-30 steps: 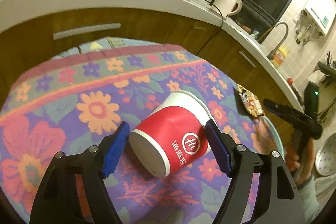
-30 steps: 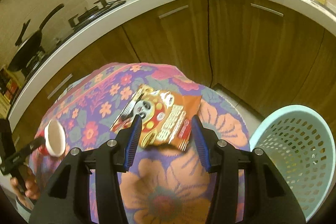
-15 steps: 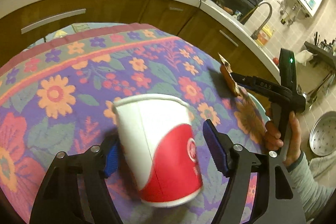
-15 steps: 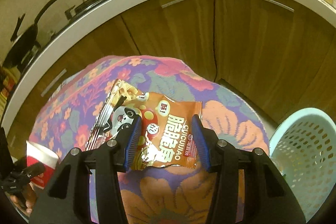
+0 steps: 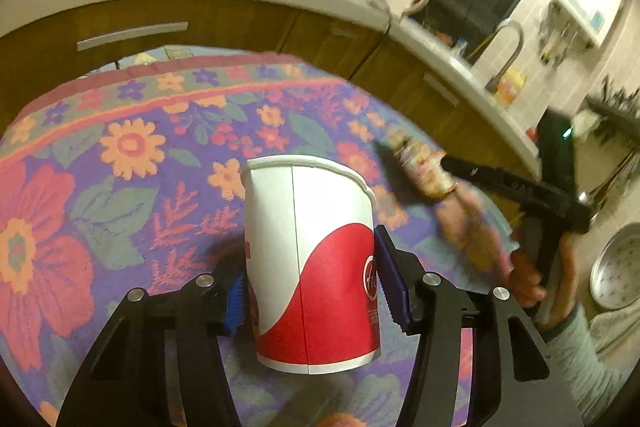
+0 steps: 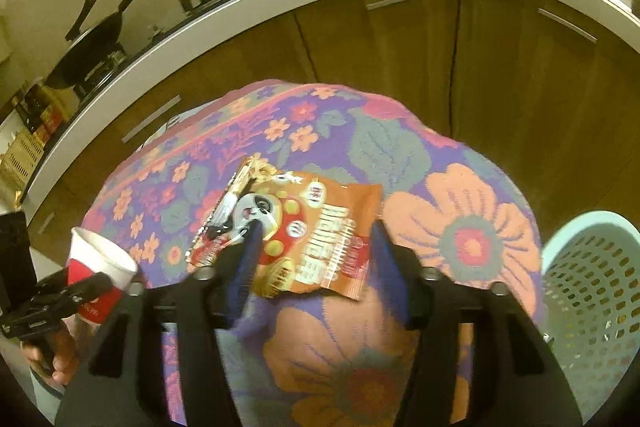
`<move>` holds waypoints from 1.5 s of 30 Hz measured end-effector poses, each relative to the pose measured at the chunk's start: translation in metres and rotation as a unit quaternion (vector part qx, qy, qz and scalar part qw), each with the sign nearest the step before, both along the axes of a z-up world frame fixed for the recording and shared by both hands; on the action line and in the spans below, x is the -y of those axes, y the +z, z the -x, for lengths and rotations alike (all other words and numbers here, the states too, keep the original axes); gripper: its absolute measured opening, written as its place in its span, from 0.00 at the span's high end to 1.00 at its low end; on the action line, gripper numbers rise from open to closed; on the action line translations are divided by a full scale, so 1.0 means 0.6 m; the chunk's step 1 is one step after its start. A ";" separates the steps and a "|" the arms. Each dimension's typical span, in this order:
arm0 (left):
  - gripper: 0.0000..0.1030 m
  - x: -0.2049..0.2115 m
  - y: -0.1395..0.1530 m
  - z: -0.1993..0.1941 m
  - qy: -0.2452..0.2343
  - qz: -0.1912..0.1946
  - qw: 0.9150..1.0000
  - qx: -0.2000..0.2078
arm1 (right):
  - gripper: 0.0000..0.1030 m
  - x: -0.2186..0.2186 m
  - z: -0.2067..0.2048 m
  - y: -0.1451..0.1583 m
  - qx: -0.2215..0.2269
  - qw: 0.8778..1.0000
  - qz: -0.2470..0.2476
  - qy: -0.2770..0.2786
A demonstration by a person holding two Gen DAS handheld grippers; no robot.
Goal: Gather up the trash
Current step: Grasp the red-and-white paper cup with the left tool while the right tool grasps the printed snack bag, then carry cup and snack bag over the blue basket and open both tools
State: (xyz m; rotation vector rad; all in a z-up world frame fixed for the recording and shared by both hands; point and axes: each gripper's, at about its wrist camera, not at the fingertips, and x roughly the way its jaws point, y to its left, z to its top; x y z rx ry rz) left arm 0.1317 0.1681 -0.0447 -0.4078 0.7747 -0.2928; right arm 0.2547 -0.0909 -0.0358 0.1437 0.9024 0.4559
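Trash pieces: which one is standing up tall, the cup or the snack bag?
The red-and-white paper cup, upright in the left gripper. The orange snack bag is flat and crinkly in the right gripper.

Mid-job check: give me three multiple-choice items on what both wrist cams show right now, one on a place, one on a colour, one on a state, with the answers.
1. Where is the basket?
A. on the counter
B. off the right edge of the table
C. under the cup

2. What colours is the paper cup?
A. red and white
B. blue
C. green

3. How is the cup posed in the left gripper?
A. lying flat
B. upside down
C. upright, clamped

Answers: 1 B, it sits beyond the cloth's right edge in the right wrist view. 2 A, white top, red bottom. 3 C, rim up, pads on both sides. The right gripper holds the snack wrapper.
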 end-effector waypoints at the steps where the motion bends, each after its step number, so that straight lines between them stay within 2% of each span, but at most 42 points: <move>1: 0.49 -0.004 0.001 0.002 0.001 0.011 1.000 0.008 | 0.38 0.003 -0.002 0.000 -0.002 1.000 -0.001 -0.004; 7: 0.49 -0.015 0.007 0.020 0.005 0.034 0.999 0.035 | 0.38 -0.010 -0.031 -0.019 -0.041 0.999 -0.024 -0.010; 11: 0.49 -0.011 0.011 0.025 0.003 0.032 0.999 0.040 | 0.38 -0.049 -0.032 -0.019 -0.022 0.999 0.032 -0.012; 12: 0.49 -0.010 0.011 0.025 0.003 0.031 0.999 0.041 | 0.49 -0.058 -0.029 -0.019 -0.017 0.999 0.044 -0.010; 13: 0.49 -0.010 0.013 0.027 0.003 0.029 0.999 0.042 | 0.68 -0.061 -0.026 -0.021 -0.016 0.999 0.047 -0.006; 14: 0.49 -0.011 0.013 0.029 0.003 0.028 0.999 0.043 | 0.72 -0.063 -0.024 -0.022 -0.015 0.999 0.045 0.000; 15: 0.49 -0.011 0.014 0.029 0.004 0.027 0.999 0.045 | 0.81 -0.065 -0.018 -0.021 -0.014 0.999 0.040 0.005; 19: 0.49 -0.003 0.018 0.028 0.007 0.013 0.999 0.047 | 0.89 -0.062 0.006 -0.009 0.008 0.999 0.029 0.011; 23: 0.49 0.017 0.034 0.032 0.001 0.011 0.998 0.054 | 0.93 -0.046 0.040 0.016 0.044 0.999 0.029 0.003; 31: 0.49 0.122 0.084 0.032 -0.038 -0.027 0.996 0.077 | 0.95 0.061 0.081 0.063 0.077 0.996 -0.006 -0.045; 34: 0.49 0.166 0.096 0.029 -0.055 -0.024 0.995 0.085 | 0.95 0.122 0.095 0.075 0.083 0.994 -0.019 -0.069; 39: 0.49 0.252 0.101 0.005 -0.092 -0.021 0.992 0.084 | 0.95 0.240 0.113 0.077 0.068 0.990 -0.061 -0.109; 45: 0.49 0.383 0.099 -0.036 -0.150 -0.030 0.986 0.073 | 0.95 0.337 0.145 0.059 0.083 0.982 -0.026 -0.170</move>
